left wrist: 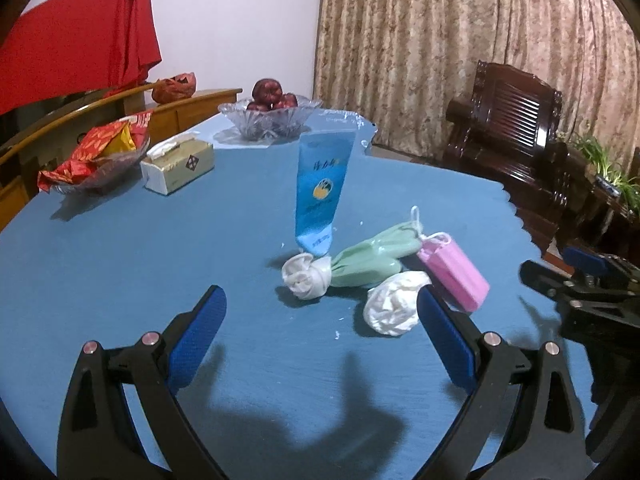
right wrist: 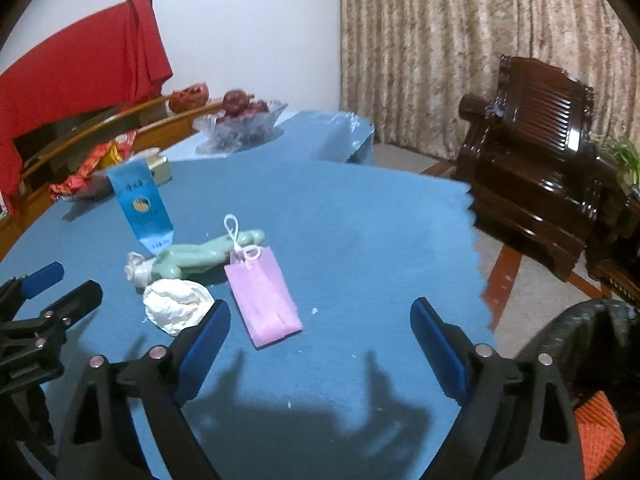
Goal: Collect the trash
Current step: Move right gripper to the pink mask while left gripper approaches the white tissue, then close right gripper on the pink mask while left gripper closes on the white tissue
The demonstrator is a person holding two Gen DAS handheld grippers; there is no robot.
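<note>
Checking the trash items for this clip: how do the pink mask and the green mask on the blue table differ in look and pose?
The pink mask lies folded flat as a neat rectangle; the green mask is rolled into a long, crumpled bundle. The pink mask sits nearer the right gripper, the green mask farther back beside the blue tube. Both have white ear loops and rest on the table, ungripped.

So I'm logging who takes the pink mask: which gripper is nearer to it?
Right. The right gripper has the pink mask just ahead, beside its left finger. The left gripper sits further left, facing the white wads.
</note>
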